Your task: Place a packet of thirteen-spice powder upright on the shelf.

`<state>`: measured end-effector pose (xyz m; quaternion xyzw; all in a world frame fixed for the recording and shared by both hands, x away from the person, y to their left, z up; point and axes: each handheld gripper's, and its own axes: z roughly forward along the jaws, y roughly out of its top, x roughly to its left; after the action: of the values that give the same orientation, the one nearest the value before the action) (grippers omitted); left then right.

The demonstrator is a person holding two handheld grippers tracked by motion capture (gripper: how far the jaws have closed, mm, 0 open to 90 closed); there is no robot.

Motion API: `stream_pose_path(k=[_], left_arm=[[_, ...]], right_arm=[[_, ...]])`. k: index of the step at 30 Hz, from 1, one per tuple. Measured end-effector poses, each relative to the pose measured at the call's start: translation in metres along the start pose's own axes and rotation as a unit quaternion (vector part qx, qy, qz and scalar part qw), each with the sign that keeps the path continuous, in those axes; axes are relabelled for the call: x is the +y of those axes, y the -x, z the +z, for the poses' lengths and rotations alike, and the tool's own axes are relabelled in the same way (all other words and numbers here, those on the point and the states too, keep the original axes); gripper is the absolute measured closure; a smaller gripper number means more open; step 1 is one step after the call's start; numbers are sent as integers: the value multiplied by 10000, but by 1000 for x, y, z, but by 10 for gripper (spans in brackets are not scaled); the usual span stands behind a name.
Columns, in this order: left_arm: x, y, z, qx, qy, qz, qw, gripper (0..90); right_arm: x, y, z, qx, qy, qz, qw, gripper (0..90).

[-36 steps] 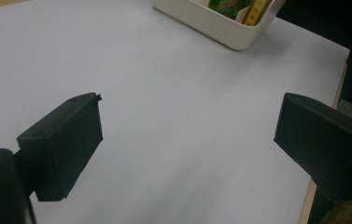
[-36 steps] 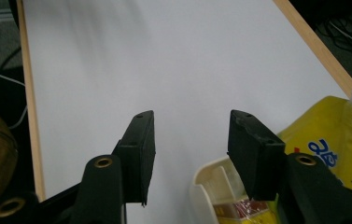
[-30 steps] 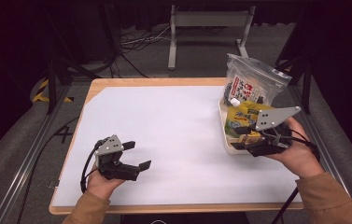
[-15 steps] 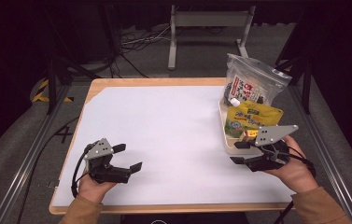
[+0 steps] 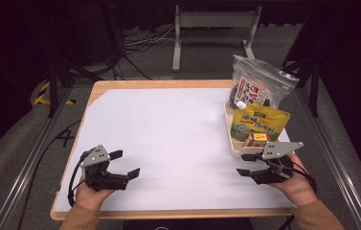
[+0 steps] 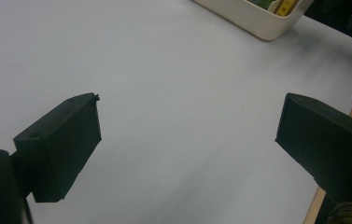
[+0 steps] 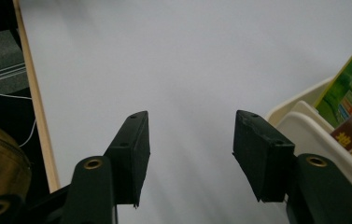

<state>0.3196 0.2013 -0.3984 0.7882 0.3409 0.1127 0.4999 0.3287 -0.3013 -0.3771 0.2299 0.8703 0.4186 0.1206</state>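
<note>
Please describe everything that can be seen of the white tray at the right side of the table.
The white tray looks like smooth plastic, long and narrow with rounded corners, lying flat along the table's right edge. A yellow-green pouch, a small brown box and a clear printed bag stand packed in it. The right gripper is close before its near end, apart from it.

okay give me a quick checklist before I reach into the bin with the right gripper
1. Right gripper open: ok, jaws apart with nothing between them.
2. Left gripper out of the way: ok, open over the near left of the table, far from the bin.
3. Path to the bin: ok, the right gripper sits just at its near end, with bare table between.
4. Target exposed: ok, the small box lies on top at the near end, against the yellow pouch.
5. Tall clear bag steady: cannot tell, it stands at the far end and leans outward.
6. Bin held down: cannot tell, nothing grips it.
</note>
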Motion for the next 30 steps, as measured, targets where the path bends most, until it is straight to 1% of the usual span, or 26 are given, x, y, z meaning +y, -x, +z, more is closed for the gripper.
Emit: stream_pose_path(k=[1,2,4,6,8,10,12,15,16,19,21,22,25,28,30], left_arm=[[-1,0,0,-11,4,-31,10000,61],[-2,-1,0,-12,19,-10,10000,58],[-4,-2,1,-31,46,-48,10000,54],[-7,-4,1,-50,44,-83,9999,52],[-10,-5,1,-65,31,-94,9999,49],[-13,-7,1,-69,70,-84,9999,49],[-17,-7,2,-83,112,-115,9998,48],[-22,-9,3,-75,183,-79,9998,48],[-24,-10,4,-62,203,-44,9998,48],[-28,-12,6,-113,238,-144,9996,47],[-29,-13,7,-110,224,-140,9996,46],[-30,-13,8,-119,235,-184,9995,46],[-31,-13,9,-120,230,-204,9995,46],[-30,-14,9,-102,226,-194,9995,46],[-31,-14,9,-104,235,-211,9994,45]], right_arm=[[-3,0,1,-36,18,25,10000,459],[-5,0,2,-90,37,30,9999,454],[-10,1,5,-177,59,75,9998,425],[-15,1,7,-255,160,131,9995,423],[-21,1,9,-319,241,238,9989,427],[-27,1,12,-408,298,301,9983,429],[-32,1,13,-475,318,338,9978,432],[-39,2,14,-582,388,431,9966,434],[-41,3,15,-605,370,479,9963,434],[-48,5,18,-691,323,546,9956,434],[-52,6,20,-753,249,631,9949,432],[-53,7,22,-764,210,656,9947,430],[-56,8,24,-849,77,657,9942,415],[-57,8,25,-865,51,712,9937,407],[-57,8,26,-870,36,705,9937,406]])
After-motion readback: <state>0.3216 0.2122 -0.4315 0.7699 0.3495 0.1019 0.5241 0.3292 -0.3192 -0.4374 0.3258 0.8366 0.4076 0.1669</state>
